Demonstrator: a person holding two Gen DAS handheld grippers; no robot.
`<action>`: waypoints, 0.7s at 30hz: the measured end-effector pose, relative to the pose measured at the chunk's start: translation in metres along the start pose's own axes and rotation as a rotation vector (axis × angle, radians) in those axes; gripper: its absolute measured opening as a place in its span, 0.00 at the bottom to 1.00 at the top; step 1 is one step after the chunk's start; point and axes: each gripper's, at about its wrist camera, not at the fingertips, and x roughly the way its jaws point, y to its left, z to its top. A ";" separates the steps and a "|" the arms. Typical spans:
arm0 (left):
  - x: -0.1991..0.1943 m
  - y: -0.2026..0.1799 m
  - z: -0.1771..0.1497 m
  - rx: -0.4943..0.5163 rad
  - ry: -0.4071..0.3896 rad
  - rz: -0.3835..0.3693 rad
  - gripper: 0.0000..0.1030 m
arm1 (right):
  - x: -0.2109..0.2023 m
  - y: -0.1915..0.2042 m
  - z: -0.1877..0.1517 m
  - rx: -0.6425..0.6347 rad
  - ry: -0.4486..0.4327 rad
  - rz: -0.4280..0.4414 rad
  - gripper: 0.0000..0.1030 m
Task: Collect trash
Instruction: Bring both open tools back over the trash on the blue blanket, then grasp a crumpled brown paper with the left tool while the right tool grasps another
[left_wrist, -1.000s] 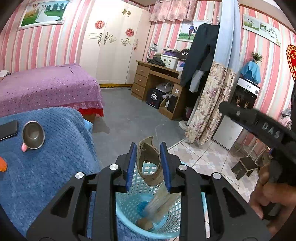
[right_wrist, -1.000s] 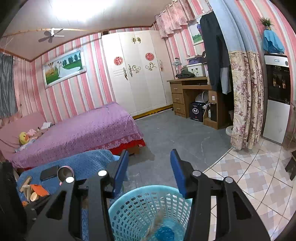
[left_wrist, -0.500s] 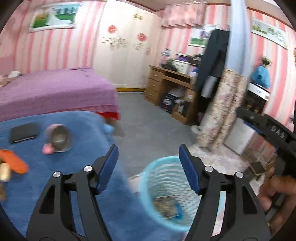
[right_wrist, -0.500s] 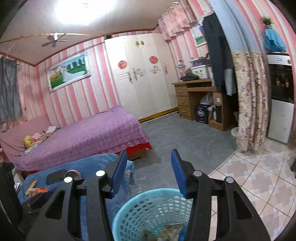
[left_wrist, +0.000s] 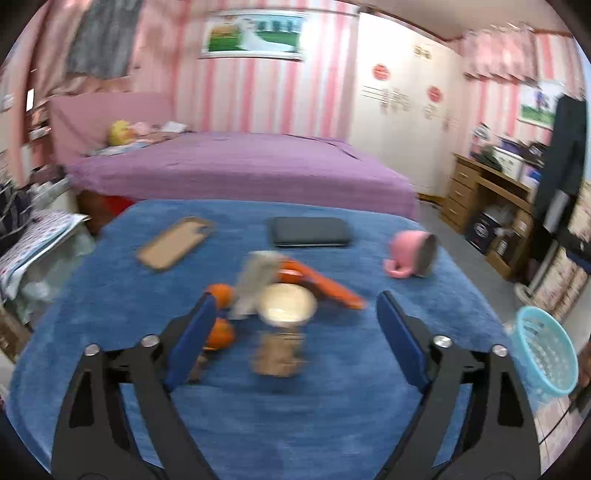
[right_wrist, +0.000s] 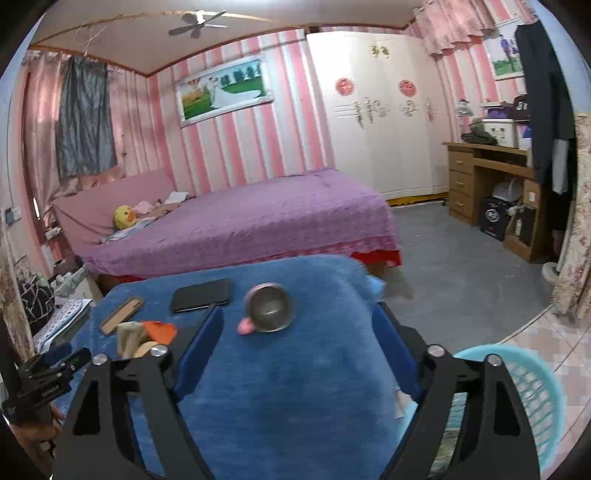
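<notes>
My left gripper (left_wrist: 295, 299) hovers low over the blue-covered table (left_wrist: 332, 424), its jaws opening wide with nothing gripped. Beyond its tips lie a round cream lid (left_wrist: 286, 304), a grey crumpled wrapper (left_wrist: 256, 280), an orange wrapper (left_wrist: 325, 286), a blurred brown scrap (left_wrist: 279, 352) and two orange fruits (left_wrist: 221, 330). The turquoise basket (left_wrist: 546, 354) stands off the table's right edge. My right gripper (right_wrist: 297, 310) also hangs over the table, jaws opening and empty, with the basket (right_wrist: 535, 387) to its right.
A pink cup (right_wrist: 267, 308) lies on its side beside a black phone (right_wrist: 201, 295) and a tan phone case (right_wrist: 122, 315). A purple bed (right_wrist: 258, 218) lies behind the table. A wooden desk (right_wrist: 491, 177) is at the right. The left tool's handle (right_wrist: 44, 384) shows at the lower left.
The left gripper let a brown scrap drop into the basket, opened wide and swung left over the table. The right gripper widened and swung left off the basket.
</notes>
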 end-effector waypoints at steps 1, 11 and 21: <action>-0.001 0.015 -0.001 -0.004 -0.012 0.030 0.88 | 0.005 0.010 -0.005 -0.004 0.013 0.019 0.82; 0.048 0.092 -0.045 -0.028 0.200 0.119 0.89 | 0.058 0.102 -0.047 -0.108 0.150 0.117 0.82; 0.087 0.098 -0.051 -0.060 0.310 0.098 0.78 | 0.086 0.154 -0.077 -0.206 0.239 0.148 0.82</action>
